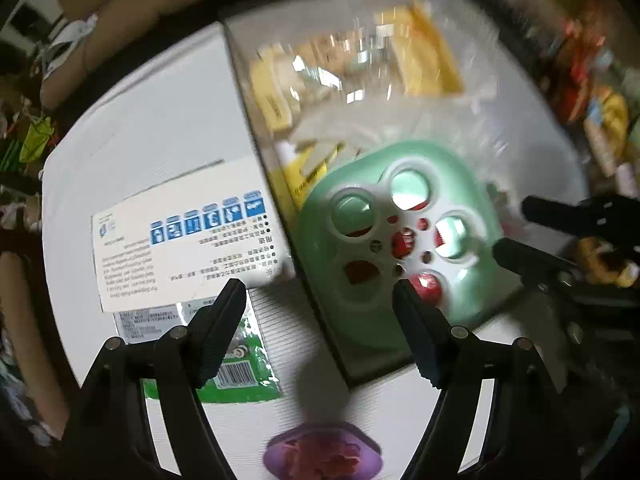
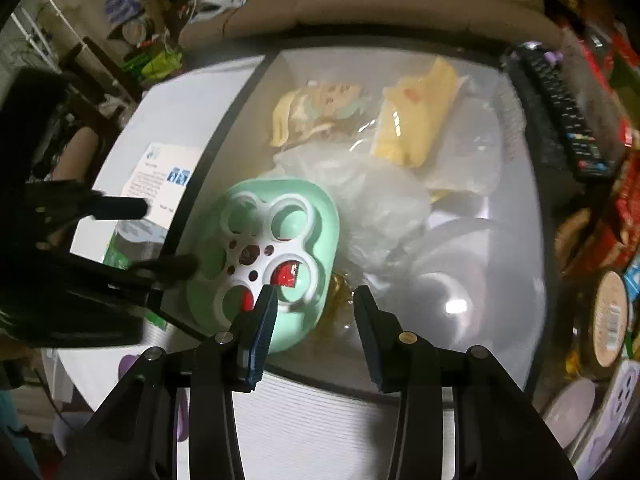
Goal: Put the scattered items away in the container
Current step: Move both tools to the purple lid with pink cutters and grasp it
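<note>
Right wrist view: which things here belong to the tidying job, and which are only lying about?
Belong to the job:
- clear container
- green egg tray, lying in it
- yellow snack packets, in it
- green packet, on the white board outside it

Lying about:
- remote control
- sofa

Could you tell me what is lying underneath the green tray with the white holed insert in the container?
Through the green tray's holes, red wrappers show; a gold packet peeks out beside it. The rest is covered.
</note>
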`<state>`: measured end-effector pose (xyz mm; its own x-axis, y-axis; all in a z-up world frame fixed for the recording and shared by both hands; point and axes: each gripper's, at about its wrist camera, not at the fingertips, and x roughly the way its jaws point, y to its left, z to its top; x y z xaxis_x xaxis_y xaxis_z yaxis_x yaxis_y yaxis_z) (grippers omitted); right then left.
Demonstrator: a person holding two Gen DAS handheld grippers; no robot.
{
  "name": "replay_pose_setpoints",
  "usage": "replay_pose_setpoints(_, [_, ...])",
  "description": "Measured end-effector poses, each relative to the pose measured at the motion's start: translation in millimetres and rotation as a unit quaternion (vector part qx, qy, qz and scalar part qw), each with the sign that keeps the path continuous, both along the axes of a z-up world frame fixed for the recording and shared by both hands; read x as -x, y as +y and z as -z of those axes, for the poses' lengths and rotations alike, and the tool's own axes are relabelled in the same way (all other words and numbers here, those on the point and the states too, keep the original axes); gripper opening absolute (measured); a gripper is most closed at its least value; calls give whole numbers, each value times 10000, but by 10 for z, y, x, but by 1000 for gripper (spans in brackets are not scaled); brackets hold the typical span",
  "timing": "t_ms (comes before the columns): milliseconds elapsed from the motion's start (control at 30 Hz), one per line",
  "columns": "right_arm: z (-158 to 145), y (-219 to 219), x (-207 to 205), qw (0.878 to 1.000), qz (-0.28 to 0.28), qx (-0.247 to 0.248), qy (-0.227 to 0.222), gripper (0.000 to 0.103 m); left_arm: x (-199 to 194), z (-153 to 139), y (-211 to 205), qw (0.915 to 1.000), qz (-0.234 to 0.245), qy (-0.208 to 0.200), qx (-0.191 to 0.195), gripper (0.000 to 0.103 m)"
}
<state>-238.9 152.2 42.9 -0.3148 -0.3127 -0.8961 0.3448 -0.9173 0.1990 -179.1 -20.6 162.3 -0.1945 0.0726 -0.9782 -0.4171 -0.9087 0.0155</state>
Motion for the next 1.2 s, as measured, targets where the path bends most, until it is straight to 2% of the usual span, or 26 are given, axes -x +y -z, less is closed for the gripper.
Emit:
replay_pose_setpoints(67, [-86,62,-188,9994,-53,305,158,42,-223,-169,-235,9990,-118,245,-359,79])
replay_pose_setpoints(133, [-130,116,-437,9981,-128,569,207,42,-507,-227,-543,9964,-338,308,-712,81])
replay_pose_setpoints(233, [-89,125,-827,9948,-282,962,151,43,-829,-110,-1122,9905,-868,261,-1037,81])
replay_pose_setpoints(300, [-12,64,-1029,9937,-386,1048,133,43,-1135,58,-1457,9852,-1291,200,-1111,81])
replay_pose_setpoints(433, [274,-199,-1422,9907,-678,1175,-118,43,-1642,581,-2110,9645,-2234,-125,-1399,81])
replay_pose_setpoints(533, [574,-466,-1590,9869,-780,1339,-441,43,-1956,827,-2285,9519,-2601,-231,-1604,79])
replay_pose_setpoints(633, [814,-737,-1697,9839,-792,1453,-671,43,-2201,901,-2349,9398,-2767,-125,-2002,79])
replay_pose_setpoints(767, [1045,-982,-1809,9848,-709,1371,-802,43,-2291,980,-2315,9413,-2709,-142,-2011,78])
replay_pose_setpoints(800, [1087,-1024,-1824,9857,-679,1319,-795,40,-2282,1012,-2281,9420,-2673,-144,-2022,76])
replay_pose_setpoints(900, [1205,-1084,-1865,9892,-568,1112,-773,24,-2245,1154,-2191,9464,-2582,-211,-1928,64])
replay_pose_setpoints(967, [1279,-1084,-1886,9906,-518,994,-784,23,-2246,1245,-2141,9467,-2536,-267,-1971,59])
replay_pose_setpoints(1100, [1369,-1087,-1924,9898,-507,1027,-844,21,-2256,1276,-2005,9514,-2380,-119,-1950,45])
replay_pose_setpoints(1133, [1376,-1103,-1922,9893,-520,1056,-861,21,-2250,1281,-1974,9518,-2344,-116,-1974,33])
replay_pose_setpoints(1200, [1372,-1153,-1920,9898,-556,1018,-828,21,-2225,1290,-1923,9544,-2280,-131,-1922,23])
